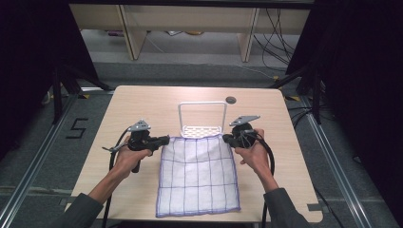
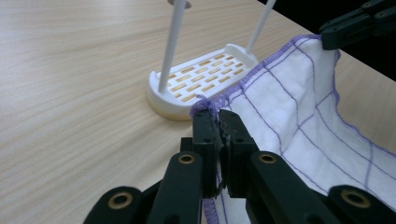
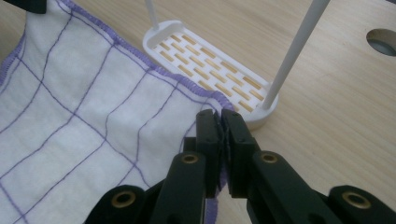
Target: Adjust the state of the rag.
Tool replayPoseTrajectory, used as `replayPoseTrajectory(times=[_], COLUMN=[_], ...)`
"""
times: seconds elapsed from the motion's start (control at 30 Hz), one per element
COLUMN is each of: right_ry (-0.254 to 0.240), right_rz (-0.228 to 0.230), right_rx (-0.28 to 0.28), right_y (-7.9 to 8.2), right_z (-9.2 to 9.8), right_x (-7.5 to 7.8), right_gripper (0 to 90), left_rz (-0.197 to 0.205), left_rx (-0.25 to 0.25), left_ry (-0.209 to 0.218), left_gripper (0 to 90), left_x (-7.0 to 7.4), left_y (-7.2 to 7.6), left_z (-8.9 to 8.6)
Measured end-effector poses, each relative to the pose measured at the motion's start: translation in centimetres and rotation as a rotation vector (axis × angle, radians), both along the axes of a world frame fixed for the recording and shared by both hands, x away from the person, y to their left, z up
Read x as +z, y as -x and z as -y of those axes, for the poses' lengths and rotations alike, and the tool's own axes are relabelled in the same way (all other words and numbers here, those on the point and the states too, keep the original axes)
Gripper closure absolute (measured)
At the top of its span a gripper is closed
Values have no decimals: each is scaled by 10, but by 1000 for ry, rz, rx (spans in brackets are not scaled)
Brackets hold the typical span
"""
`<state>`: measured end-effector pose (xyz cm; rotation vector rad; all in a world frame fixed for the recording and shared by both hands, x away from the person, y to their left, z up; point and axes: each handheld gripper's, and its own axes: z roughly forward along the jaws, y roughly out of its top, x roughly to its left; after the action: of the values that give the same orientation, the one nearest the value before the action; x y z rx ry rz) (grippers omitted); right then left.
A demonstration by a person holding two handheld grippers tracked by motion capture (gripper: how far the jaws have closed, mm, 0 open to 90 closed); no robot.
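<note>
You hold the white cloth [image 1: 197, 175] flat on the table [image 1: 133, 102] just in front of the white rack [image 1: 203, 124], with your left gripper [image 2: 218, 116] clamped shut on its far left corner and your right gripper [image 3: 219, 116] clamped shut on its far right corner
</note>
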<state>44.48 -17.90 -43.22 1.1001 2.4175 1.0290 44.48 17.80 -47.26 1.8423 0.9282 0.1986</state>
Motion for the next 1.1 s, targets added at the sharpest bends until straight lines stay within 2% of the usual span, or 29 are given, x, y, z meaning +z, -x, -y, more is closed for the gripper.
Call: replayPoseTrajectory(times=[0.07, 0.1, 0.13, 0.23, 0.27, 0.3, 0.33, 0.43, 0.5, 0.7, 0.77, 0.8, 0.87, 0.97, 1.07, 1.1], right_ry=[19, 25, 14, 22, 12, 17, 14, 18, 20, -7, -15, -27, -45, -68, -82, -82], right_rz=[-23, -14, -2, -11, 9, -22, -31, 19, 9, 38, 46, 72, 48, 76, 76, 72], right_rx=[-1, 2, -8, -15, -20, -22, -18, -8, 8, 33, 52, 59, 54, 72, 95, 85], right_y=[-3, -5, -6, -10, -11, -11, -10, -9, -6, 20, 30, 33, 45, 60, 75, 82], right_z=[0, 1, 0, 3, 2, 2, 2, 0, 2, 8, 14, 17, 22, 27, 27, 27], right_x=[-1, -2, -5, -5, -6, -3, -2, -2, 2, 8, 9, 8, 8, 6, 4, 5], right_gripper=[866, 866, 865, 866, 866, 866, 865, 863, 862, 860, 858, 858, 858, 858, 858, 858], left_rz=[0, 8, -1, 2, 4, 1, 1, 15, 17, 32, 25, 25, 26, 30, 29, 32], left_rx=[8, 13, 17, 25, 17, 19, 22, 13, 6, -36, -58, -60, -77, -105, -123, -133], left_ry=[6, 9, 10, 21, 30, 40, 39, 53, 57, 69, 69, 63, 65, 72, 58, 58], left_gripper=[853, 853, 853, 853, 853, 853, 852, 848, 847, 846, 845, 845, 844, 843, 836, 836], left_x=[-4, -6, -7, -8, -8, -8, -7, -5, -4, 0, 0, 1, 2, 3, 2, 1], left_y=[-5, -7, -8, -13, -14, -14, -13, -12, -10, 12, 22, 27, 37, 55, 70, 74], left_z=[-1, -2, -3, -4, -5, -5, -5, -8, -8, -13, -16, -17, -19, -23, -23, -23])
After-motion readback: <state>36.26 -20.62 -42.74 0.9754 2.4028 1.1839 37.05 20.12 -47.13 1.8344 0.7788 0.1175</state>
